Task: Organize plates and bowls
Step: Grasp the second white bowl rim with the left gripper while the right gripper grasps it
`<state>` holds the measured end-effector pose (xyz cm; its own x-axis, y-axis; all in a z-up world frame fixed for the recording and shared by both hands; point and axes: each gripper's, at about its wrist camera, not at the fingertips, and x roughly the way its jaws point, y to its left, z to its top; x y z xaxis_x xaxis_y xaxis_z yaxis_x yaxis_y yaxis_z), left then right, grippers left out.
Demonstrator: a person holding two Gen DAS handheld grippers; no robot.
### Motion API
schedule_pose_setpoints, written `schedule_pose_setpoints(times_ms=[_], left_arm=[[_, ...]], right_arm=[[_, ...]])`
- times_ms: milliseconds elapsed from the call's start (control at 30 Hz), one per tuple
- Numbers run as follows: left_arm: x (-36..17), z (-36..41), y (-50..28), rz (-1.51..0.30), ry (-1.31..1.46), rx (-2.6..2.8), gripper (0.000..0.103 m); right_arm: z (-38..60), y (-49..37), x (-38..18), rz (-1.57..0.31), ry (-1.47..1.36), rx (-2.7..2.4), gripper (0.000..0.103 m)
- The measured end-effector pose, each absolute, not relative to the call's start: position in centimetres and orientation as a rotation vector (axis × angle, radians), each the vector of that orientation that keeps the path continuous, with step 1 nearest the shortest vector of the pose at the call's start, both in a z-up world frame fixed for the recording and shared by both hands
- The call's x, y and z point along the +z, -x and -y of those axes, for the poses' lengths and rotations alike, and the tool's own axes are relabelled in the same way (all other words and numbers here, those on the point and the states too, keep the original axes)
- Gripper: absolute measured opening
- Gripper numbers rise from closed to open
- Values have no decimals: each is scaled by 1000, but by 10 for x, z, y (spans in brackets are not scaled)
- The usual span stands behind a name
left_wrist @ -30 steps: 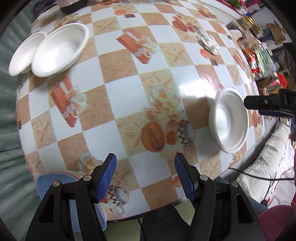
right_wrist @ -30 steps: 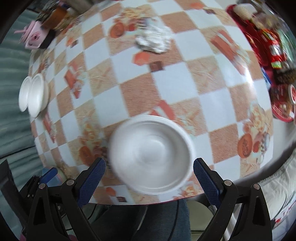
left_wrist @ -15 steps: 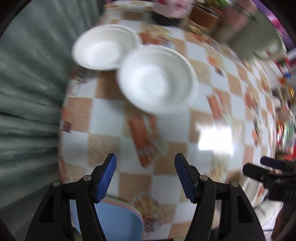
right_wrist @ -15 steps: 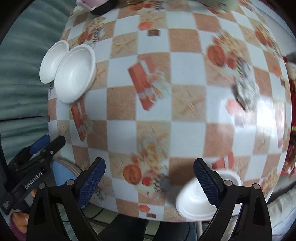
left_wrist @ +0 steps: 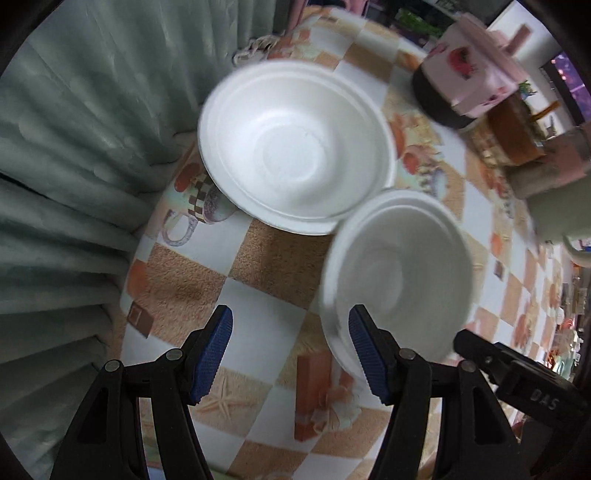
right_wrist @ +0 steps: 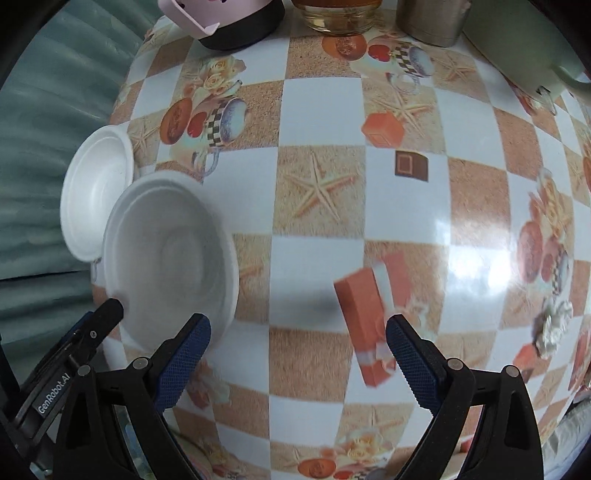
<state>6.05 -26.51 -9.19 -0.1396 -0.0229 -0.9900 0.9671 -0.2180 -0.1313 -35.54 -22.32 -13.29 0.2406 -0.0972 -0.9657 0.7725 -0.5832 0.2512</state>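
Left gripper [left_wrist: 290,349]: jaws apart, nothing between them; it hangs over the counter's left edge, its right blue pad just in front of the near bowl's rim. Whether pad and rim touch cannot be told.
Right gripper [right_wrist: 298,352]: jaws wide apart, holding nothing, above the middle of the counter.
Near bowl: a white foam bowl with a ribbed rim [left_wrist: 397,275], blurred, close to the counter's left edge; in the right wrist view [right_wrist: 170,258] it lies just ahead of the right gripper's left pad.
Far bowl: a second white foam bowl, round and shallow [left_wrist: 295,147], sits right at the left edge beside the curtain; its rim meets or slightly overlaps the near bowl's rim [right_wrist: 96,192].
Counter: a round top covered in a glossy orange-and-white checked cloth printed with starfish, cups and gift boxes [right_wrist: 314,258].
Far edge: a pink-and-black container [left_wrist: 465,85], a glass jar of amber liquid [right_wrist: 338,14], a metal cup [right_wrist: 430,22], a pale green kettle [right_wrist: 517,48].
Left side: a grey-green pleated curtain [left_wrist: 74,147].
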Motion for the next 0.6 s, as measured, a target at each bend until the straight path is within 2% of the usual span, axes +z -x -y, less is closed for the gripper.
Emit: schedule_pose_setpoints(times_ms=[333,367,400,467,500,533,567,600], left_arm=[[-116,273,-40,-1143,-1322,-1476,69],[-119,274,-40,-1157,-1319,-1468,69],[-122,275,-41,-1187,-1315,-1455,69],[-126,277,-47,-1200,-1309,-1429,58],[-125,277,-47,-1207,-1302,-1437,55],[-125,275,-47,-1211,-1301,-1452,43],[-124,274,-44,-1216,-1309,-1473,29],[-125,272,-40,-1222,-1326,-1493,25]], right_arm=[[256,349,-153,-657,-1703,-1414,96],[260,349,-154,-658,-1709,-1415,93],[261,349,-156,-652,-1720,-1411,86],[266,346,-156,-667,-1714,-1421,58],[269,344,-155,-664,-1707,-1399,52],[272,341,-155,-655,-1705,-1358,37],[275,338,-155,-647,-1710,-1323,30],[275,336,-156,-648,-1712,-1309,24]])
